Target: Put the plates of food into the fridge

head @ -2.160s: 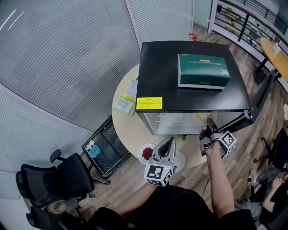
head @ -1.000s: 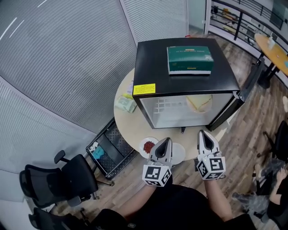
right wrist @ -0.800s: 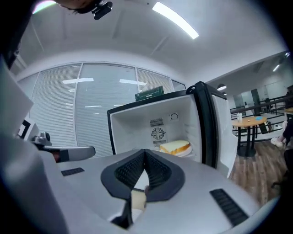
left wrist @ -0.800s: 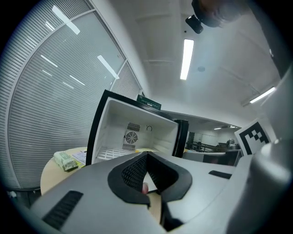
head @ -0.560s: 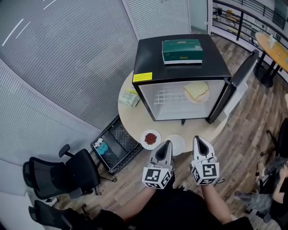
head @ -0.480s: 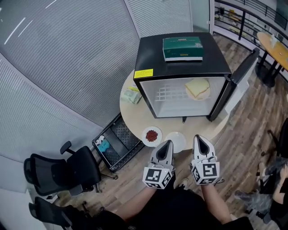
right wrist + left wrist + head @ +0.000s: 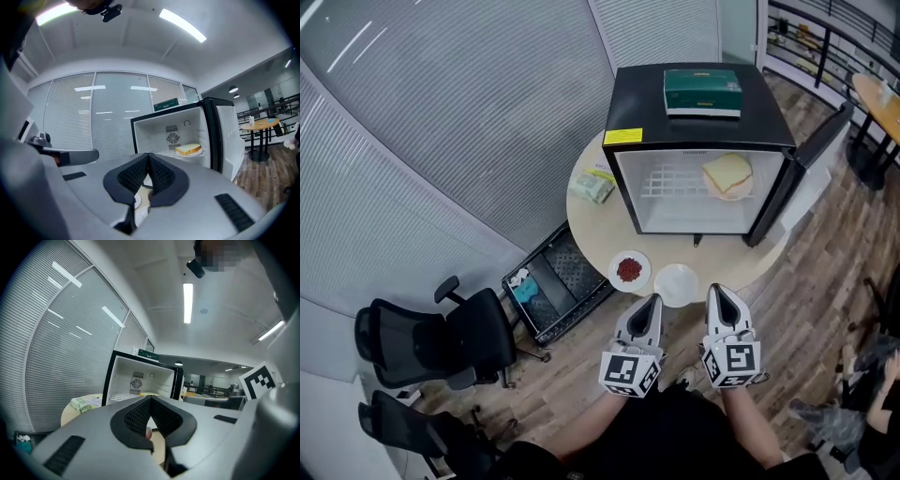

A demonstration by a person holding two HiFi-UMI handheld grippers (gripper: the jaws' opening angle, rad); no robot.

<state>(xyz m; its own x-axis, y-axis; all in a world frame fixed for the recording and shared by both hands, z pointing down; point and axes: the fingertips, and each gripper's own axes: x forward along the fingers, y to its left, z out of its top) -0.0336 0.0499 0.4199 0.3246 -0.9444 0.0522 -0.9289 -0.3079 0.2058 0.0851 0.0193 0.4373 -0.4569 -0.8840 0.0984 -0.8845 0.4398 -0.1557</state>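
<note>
Held left gripper (image 7: 652, 300) and right gripper (image 7: 714, 291) side by side just short of the table (image 7: 600, 234), both clamped fully shut on nothing. Saw fridge (image 7: 637, 94) open, sandwich plate (image 7: 728, 175) on its shelf, right side. Spotted red-food plate (image 7: 629, 270) and white plate (image 7: 677, 284) just beside each other at the table's near edge.

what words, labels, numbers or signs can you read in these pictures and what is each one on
None can be read for certain.
Yellow label on the front corner of the fridge top: print too small.
Green box on the fridge: lettering too small.
Packet on the round table: blurred.
Square markers on the left gripper and right gripper: black-and-white patterns, no words.
</note>
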